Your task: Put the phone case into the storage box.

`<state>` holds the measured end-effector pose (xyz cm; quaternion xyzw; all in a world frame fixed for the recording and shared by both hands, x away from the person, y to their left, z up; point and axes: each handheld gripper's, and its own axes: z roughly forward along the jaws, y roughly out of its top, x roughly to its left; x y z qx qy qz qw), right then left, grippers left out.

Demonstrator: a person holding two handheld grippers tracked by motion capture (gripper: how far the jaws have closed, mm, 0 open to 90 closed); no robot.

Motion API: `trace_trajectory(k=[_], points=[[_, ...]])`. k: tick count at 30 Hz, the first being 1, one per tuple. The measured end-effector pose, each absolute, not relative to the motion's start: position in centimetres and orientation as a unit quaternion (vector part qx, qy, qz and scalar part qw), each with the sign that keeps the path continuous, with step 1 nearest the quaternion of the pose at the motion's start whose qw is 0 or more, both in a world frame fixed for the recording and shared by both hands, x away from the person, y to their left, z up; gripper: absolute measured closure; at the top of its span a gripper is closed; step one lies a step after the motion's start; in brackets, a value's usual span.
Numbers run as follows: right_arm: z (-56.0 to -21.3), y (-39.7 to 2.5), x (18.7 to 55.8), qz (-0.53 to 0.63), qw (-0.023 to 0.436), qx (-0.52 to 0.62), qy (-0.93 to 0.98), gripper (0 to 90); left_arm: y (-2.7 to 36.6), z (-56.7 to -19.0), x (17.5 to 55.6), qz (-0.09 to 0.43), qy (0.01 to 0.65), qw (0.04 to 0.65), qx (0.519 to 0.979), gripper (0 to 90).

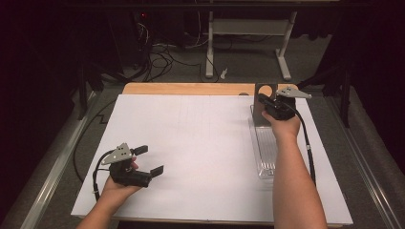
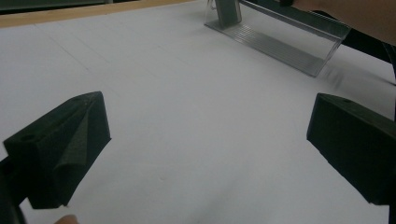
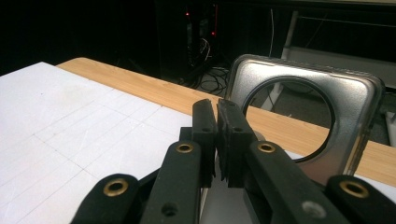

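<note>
Metal plate [image 3: 357, 119] with a round hole stands upright just beyond the right gripper's [image 3: 216, 108] jaws, which are pressed together — whether anything thin sits between them cannot be told. In the right gripper view the plate rises just past and to the right of the jaw tips, with the counter's wooden edge [image 3: 140, 86] visible through its hole. From the high view, the right gripper [image 1: 266, 101] sits at the far end of a long clear tray [image 1: 265, 148], which runs back from the jaws under the person's right forearm [image 1: 291, 171]. Left gripper [image 1: 148, 160] is well apart from all this, over the bare white sheet [image 1: 191, 143] — its jaws wide apart, nothing between them. Far ahead of those jaws, the tray [image 2: 280, 44] lies slantwise on the sheet.
</note>
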<state>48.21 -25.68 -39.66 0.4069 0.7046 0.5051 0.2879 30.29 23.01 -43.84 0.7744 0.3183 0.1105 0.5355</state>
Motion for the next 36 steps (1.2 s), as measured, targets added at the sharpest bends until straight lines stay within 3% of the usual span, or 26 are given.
trace_trajectory(k=[7, 12, 23, 31, 36], points=[[-39.5, -25.7, 48.2, 0.508, 0.289, 0.407, 0.703, 86.0, 23.0, -43.8, 30.3, 0.111, 0.318, 0.535, 0.775, 0.8], [-39.1, -26.1, 48.0, 0.507, 0.289, 0.421, 0.694, 80.0, 23.0, -43.8, 30.3, 0.111, 0.318, 0.535, 0.775, 0.7], [-38.2, -28.1, 47.9, 0.479, 0.322, 0.463, 0.673, 74.9, 22.9, -43.9, 30.4, 0.110, 0.317, 0.533, 0.777, 0.7], [-38.5, -28.5, 48.6, 0.456, 0.347, 0.502, 0.648, 53.3, 22.8, -44.0, 30.5, 0.107, 0.317, 0.530, 0.779, 0.7], [-37.7, -28.0, 49.2, 0.457, 0.350, 0.501, 0.646, 54.1, 22.9, -44.0, 30.5, 0.108, 0.319, 0.531, 0.777, 0.7]])
